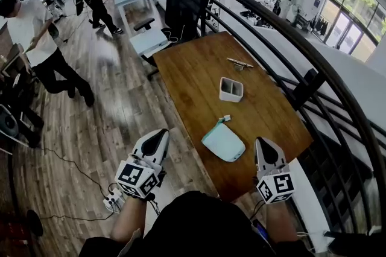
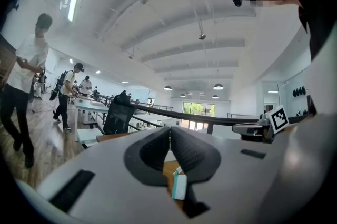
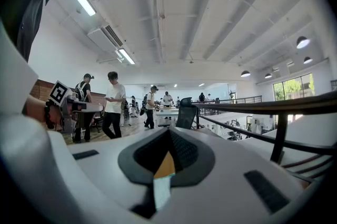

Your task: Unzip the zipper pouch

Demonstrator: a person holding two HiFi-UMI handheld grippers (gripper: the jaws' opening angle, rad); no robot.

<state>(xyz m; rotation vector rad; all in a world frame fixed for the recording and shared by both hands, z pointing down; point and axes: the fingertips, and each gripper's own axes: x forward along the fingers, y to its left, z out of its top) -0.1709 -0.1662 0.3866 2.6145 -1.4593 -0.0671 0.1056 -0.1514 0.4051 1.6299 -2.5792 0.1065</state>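
Head view: zipper pouch [image 1: 223, 142] flat on tabletop [image 1: 193, 75] by its near edge, zip state unreadable; left claw [image 1: 159, 134] and right claw [image 1: 261, 142] both closed, empty, flanking it untouching, seemingly stationed one per side.

White left claw [image 1: 161, 133], right claw [image 1: 261, 142] (black pads [image 1: 154, 143], marker cubes [image 1: 140, 177])

The zipper pouch [image 1: 223, 142] is pale mint, the box [image 1: 231, 88] white, the table [image 1: 199, 75] brown wood-grain, the left gripper [image 1: 159, 134] and right gripper [image 1: 261, 143] white with black-and-white markers.
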